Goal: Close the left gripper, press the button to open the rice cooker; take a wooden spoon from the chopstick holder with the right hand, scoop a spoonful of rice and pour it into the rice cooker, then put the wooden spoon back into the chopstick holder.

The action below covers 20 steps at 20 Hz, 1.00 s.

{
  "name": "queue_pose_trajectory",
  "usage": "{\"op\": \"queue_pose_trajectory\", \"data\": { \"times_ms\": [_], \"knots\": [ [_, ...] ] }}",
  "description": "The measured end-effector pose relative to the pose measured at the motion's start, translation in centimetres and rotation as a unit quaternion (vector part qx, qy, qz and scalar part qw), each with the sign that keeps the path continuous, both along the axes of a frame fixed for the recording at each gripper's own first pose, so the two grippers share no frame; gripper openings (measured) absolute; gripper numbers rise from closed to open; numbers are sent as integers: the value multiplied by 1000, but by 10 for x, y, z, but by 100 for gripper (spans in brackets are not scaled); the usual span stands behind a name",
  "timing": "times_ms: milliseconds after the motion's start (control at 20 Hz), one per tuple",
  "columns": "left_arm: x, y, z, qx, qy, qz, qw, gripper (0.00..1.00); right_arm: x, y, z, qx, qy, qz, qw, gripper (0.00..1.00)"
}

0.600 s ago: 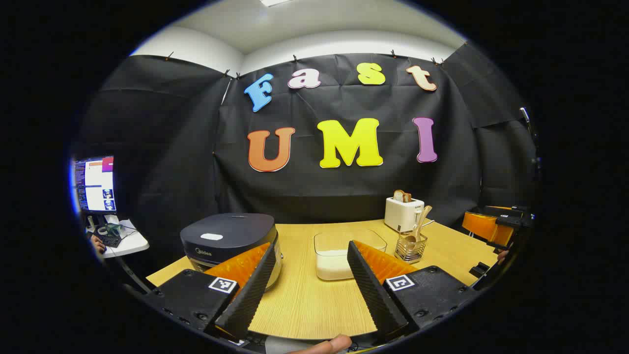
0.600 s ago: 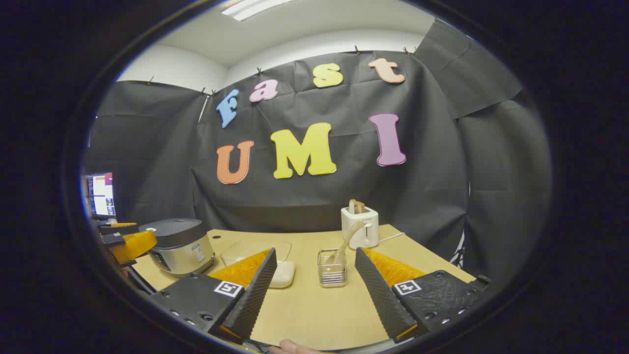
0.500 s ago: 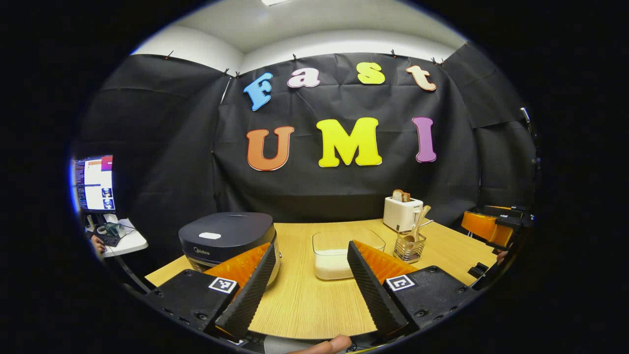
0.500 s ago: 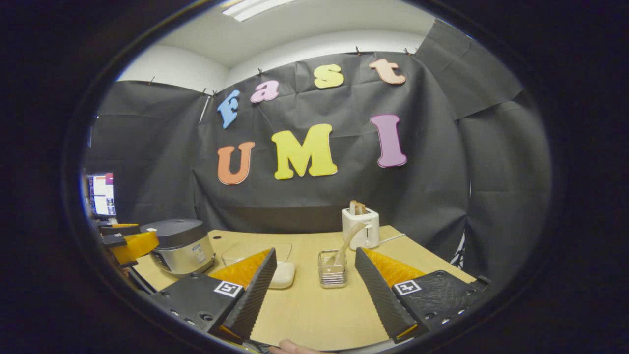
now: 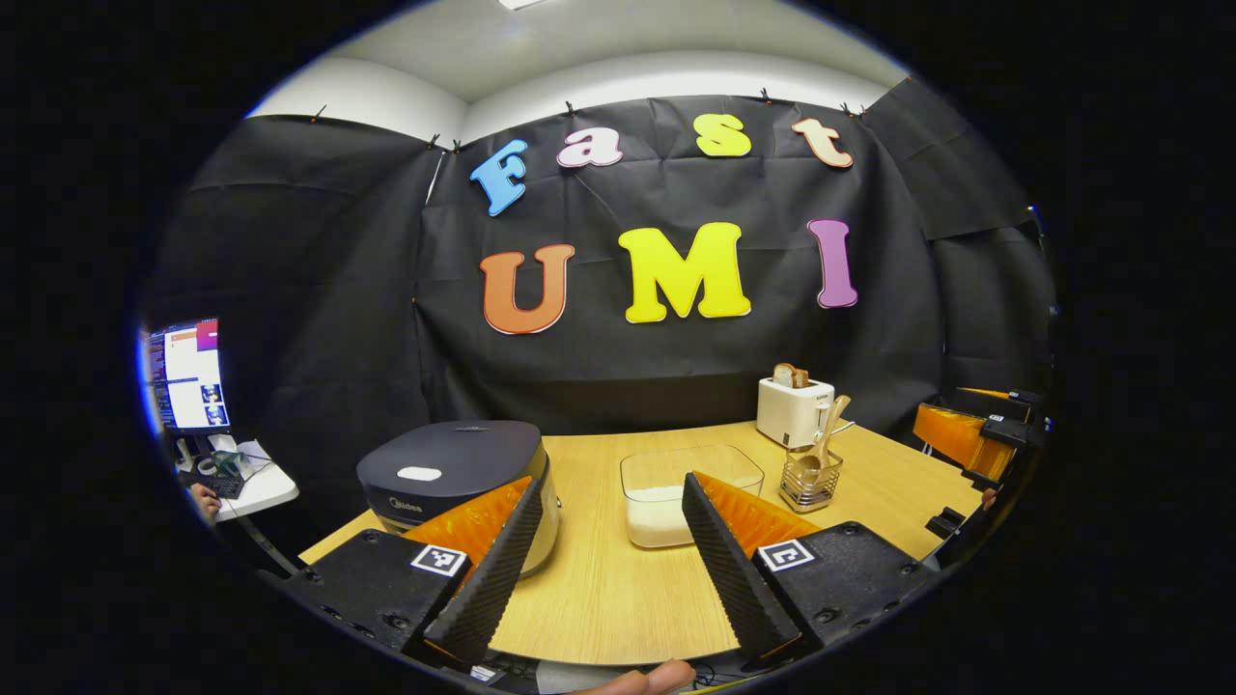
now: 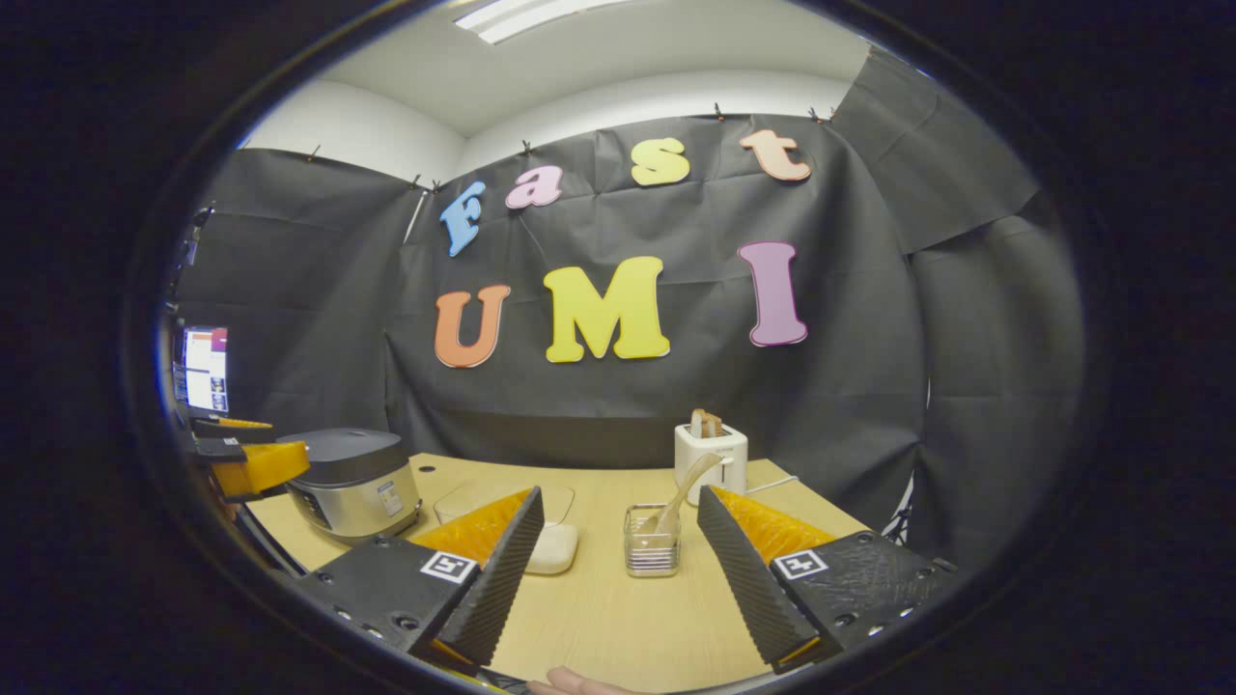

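The left gripper hangs with its jaws spread wide and nothing between them, above the near edge of the wooden table. Bare tabletop fills the gap between its fingers and runs up to the clear rice container, the landmark for what follows. Left of the rice container and close beside it sits the rice cooker, its dark lid shut; its lower right side is hidden behind the left finger. The container's near right corner is covered by the other finger. Right of the rice container, just apart from it, stands the wire chopstick holder with the wooden spoon leaning upright in it. Behind the holder is a white toaster with bread in its slot.

The right gripper is likewise wide open and empty, held over the near table edge to the right of the rice container, which is largely covered by its left finger. The chopstick holder lies straight ahead between its fingers with open table in front of it, the spoon tilting to the right. Beyond the rice container the rice cooker sits near the table's left edge, partly overlapped by the left gripper.

A fingertip is cut off at the bottom of the left gripper view. Far left of the cooker a monitor glows, too small to make out.
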State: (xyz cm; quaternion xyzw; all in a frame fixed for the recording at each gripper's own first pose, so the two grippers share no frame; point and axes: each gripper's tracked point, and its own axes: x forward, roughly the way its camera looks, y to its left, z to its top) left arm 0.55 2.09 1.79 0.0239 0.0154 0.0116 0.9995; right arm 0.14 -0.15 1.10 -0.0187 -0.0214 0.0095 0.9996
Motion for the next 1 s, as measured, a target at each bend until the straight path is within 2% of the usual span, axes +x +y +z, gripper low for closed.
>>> {"op": "queue_pose_trajectory", "data": {
  "times_ms": [50, 100, 300, 350, 400, 500, 550, 600, 650, 700, 750, 850, 1000],
  "knots": [
    [3, 10, 6, 4, -1, 7, 1000, 91, 0, -3, 0, 2, 0, -2, 1000, 92],
    [5, 18, 13, 8, -2, 10, 1000, 90, 1, -7, 0, 3, -1, -4, 1000, 95],
    [20, 65, 40, 1, -2, 35, 999, 83, 4, -22, -6, 12, 6, -11, 1000, 95],
    [25, 76, 43, -7, 2, 40, 999, 82, 5, -27, -5, 13, 6, -16, 1000, 91],
    [30, 88, 45, -16, 9, 45, 999, 74, 6, -31, -7, 12, 6, -19, 1000, 95],
    [44, 112, 42, -31, 32, 55, 997, 64, 7, -39, -9, 15, 7, -24, 1000, 95],
    [51, 121, 38, -36, 46, 52, 997, 48, 8, -41, -10, 17, 8, -25, 1000, 95],
    [59, 127, 32, -43, 63, 51, 996, 40, 9, -44, -13, 19, 11, -26, 999, 95],
    [66, 135, 24, -51, 79, 52, 994, 24, 10, -46, -15, 21, 14, -28, 999, 100],
    [72, 143, 15, -58, 96, 56, 992, 22, 11, -48, -17, 24, 17, -30, 999, 96],
    [78, 151, 8, -62, 110, 60, 990, 11, 13, -49, -19, 26, 20, -30, 999, 96],
    [88, 161, -10, -71, 139, 64, 986, 3, 14, -50, -24, 27, 25, -31, 999, 95],
    [96, 168, -38, -79, 184, 58, 978, 3, 15, -53, -28, 21, 28, -35, 999, 95]
  ]
}}
